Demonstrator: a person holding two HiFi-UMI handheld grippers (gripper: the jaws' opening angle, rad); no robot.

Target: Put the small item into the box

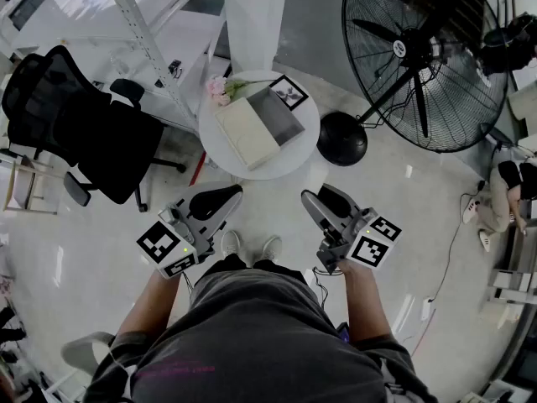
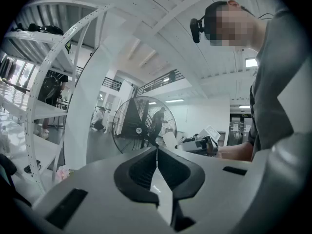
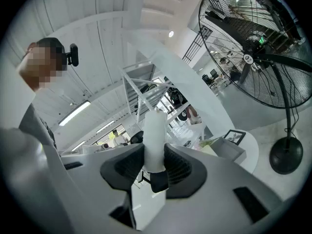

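Head view looked down on the person's grey shirt, with the left gripper [image 1: 216,200] and right gripper [image 1: 321,201] both held level out front, above a pair of white shoes [image 1: 249,245] on the pale floor. In the left gripper view, the left gripper [image 2: 157,152] had its jaws together with nothing between them. In the right gripper view, the right gripper [image 3: 155,155] was clamped on the small white cylinder [image 3: 155,133], which stood upright between the pads with its dark lower end just below them.

Farther ahead stood a round white table [image 1: 295,154]. On it lay the open grey box [image 1: 279,114], with its cream lid [image 1: 247,133] touching it on the left, a framed picture [image 1: 288,92] at the far rim and pink flowers [image 1: 220,88] beside the lid. The cylinder was well apart from the box.

A black office chair [image 1: 75,116] stood to the table's left. A large black pedestal fan [image 1: 419,53] stood to its right, its round base [image 1: 341,138] just beside the table.
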